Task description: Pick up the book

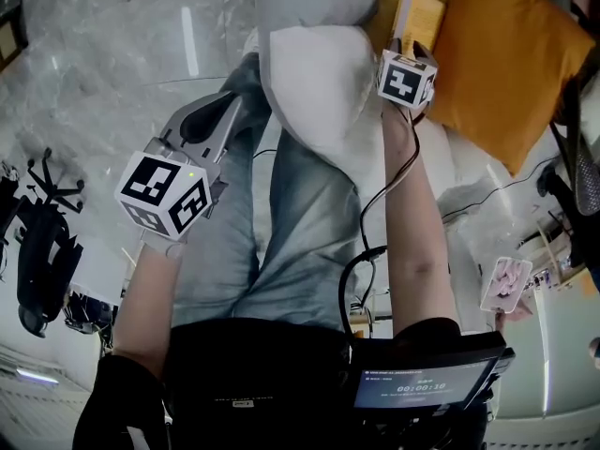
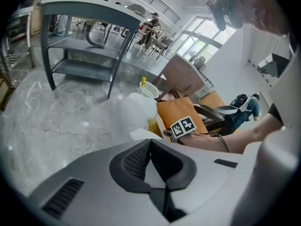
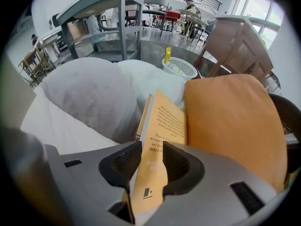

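Note:
An orange-yellow book (image 3: 164, 126) stands on edge between a grey pillow (image 3: 89, 93) and an orange cushion (image 3: 230, 121). My right gripper (image 3: 151, 161) is shut on its lower part, one pad on each cover. In the head view the book (image 1: 417, 12) pokes out beyond the right gripper's marker cube (image 1: 406, 80), which hides the jaws. My left gripper (image 2: 151, 166) is open with nothing between its pads. It hangs over the person's jeans (image 1: 291, 223), well left of the book, and shows in the head view (image 1: 217, 112).
A white pillow (image 1: 319, 82) lies between the two grippers, the orange cushion (image 1: 511, 59) to the book's right. A grey metal table (image 2: 80, 8) and a white basket (image 3: 181, 68) stand on the marble floor beyond. A hand holds a card (image 1: 506, 284) at lower right.

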Demonstrator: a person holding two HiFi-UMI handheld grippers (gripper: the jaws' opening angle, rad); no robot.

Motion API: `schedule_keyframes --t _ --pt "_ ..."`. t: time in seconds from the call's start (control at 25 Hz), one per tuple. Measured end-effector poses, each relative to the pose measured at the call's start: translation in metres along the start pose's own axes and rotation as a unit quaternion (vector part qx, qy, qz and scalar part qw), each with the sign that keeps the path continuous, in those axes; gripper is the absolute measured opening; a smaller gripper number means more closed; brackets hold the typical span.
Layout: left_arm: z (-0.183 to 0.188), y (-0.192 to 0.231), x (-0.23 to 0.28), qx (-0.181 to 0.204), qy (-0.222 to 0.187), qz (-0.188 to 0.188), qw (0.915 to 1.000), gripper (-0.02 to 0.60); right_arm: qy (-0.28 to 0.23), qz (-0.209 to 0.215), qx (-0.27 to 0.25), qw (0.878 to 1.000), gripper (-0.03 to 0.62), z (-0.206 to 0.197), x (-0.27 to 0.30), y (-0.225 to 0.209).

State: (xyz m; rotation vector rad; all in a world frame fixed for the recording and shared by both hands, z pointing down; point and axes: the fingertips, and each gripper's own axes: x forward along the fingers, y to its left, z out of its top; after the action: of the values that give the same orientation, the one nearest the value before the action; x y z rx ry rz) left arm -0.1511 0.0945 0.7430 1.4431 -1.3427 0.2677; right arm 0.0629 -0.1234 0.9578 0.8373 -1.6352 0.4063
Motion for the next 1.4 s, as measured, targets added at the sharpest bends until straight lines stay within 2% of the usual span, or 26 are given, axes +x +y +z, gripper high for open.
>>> schedule_keyframes --t 0.24,0.44,0.72,1.0,1.16,1.4 --pt "0.0 -0.017 0.011 0.01 0.003 -0.007 0.9999 0.014 -0.026 0.027 0.027 0.999 0.155 -0.004 -0.006 -0.026" --pt "0.002 -0.029 0.014 0.016 0.005 -0.011 0.9998 0.015 -0.046 0.032 0.042 0.998 0.072 0.001 -0.024 -0.058" --pt "-0.002 -0.041 0.019 0.024 0.013 -0.014 0.9995 0.015 -0.059 0.053 0.072 0.994 0.066 -0.011 -0.031 -0.096" --pt "-0.002 -0.057 0.031 0.035 0.02 -0.013 0.9991 0.015 -0.081 0.096 0.11 0.986 0.042 -0.019 -0.032 -0.121" --pt "0.001 -0.068 0.037 0.041 0.023 -0.014 0.9988 0.014 -0.083 0.105 0.143 0.981 0.028 -0.023 -0.034 -0.135" --pt "0.007 -0.079 0.044 0.055 0.03 -0.02 0.9978 0.014 -0.085 0.113 0.156 0.978 0.028 -0.03 -0.041 -0.143"
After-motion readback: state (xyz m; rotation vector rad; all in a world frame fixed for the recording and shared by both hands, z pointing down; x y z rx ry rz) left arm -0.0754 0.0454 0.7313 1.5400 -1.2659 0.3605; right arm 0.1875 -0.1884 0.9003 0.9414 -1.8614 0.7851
